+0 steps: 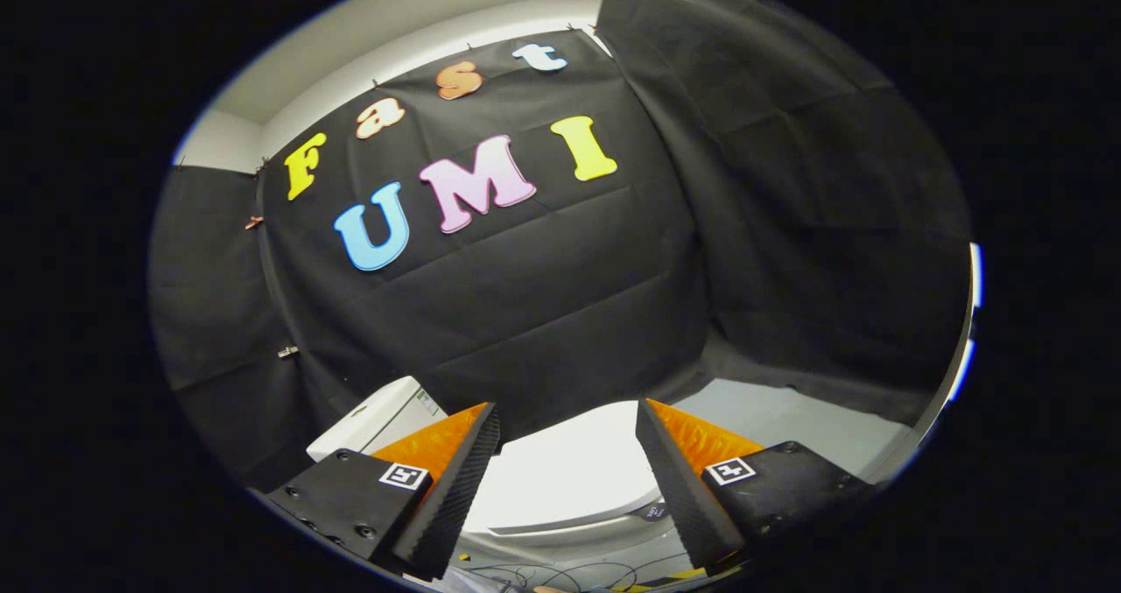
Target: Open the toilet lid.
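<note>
Black cloth wall (569, 295) at 12 o'clock w/ a white tank (377, 422) at 10 o'clock and some cables (560, 575) at 6, hand-held gripper (567, 440) wide open, holding nothing, hovering tilted over the closed white toilet lid (569, 479) btwn its fingers (451, 488).

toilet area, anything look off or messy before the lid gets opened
Mostly tidy. The toilet lid is down and looks intact, with the tank behind it. The one untidy spot is a tangle of loose cables on the floor in front of the bowl. The gripper is open, holding nothing.
</note>
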The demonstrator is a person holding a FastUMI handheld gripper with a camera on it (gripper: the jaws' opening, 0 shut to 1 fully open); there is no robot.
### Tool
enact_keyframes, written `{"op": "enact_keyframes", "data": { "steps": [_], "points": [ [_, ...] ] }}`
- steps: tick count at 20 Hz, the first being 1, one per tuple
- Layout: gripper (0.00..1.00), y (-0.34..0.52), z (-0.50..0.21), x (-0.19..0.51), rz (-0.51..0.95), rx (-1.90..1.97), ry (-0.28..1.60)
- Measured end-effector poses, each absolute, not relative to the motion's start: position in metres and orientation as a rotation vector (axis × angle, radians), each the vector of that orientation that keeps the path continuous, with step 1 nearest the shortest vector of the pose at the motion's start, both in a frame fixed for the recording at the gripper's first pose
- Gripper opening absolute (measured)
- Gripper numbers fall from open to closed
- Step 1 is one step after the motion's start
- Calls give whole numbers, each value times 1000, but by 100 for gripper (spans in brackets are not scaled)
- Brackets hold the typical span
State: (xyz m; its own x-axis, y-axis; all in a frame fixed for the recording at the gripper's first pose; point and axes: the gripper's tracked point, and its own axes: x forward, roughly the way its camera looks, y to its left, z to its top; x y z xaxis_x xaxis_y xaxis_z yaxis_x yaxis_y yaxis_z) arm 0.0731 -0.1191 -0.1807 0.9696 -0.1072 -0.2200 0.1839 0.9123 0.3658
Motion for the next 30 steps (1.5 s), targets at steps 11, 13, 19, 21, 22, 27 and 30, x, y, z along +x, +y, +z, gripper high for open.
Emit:
{"op": "enact_keyframes", "data": {
  "steps": [11, 13, 19, 21, 22, 27, 30],
  "points": [
    [97, -150, -365, 124, -187, 708, 471],
    [97, -158, -394, 122, -204, 751, 498],
    [96, -162, -470, 112, -221, 887, 604],
    [96, -163, -485, 112, -226, 942, 613],
    [96, -163, -492, 111, -226, 970, 617],
    [65, -143, -517, 118, -178, 1020, 675],
    [51, -133, -510, 114, -149, 1039, 668]
  ]
}}
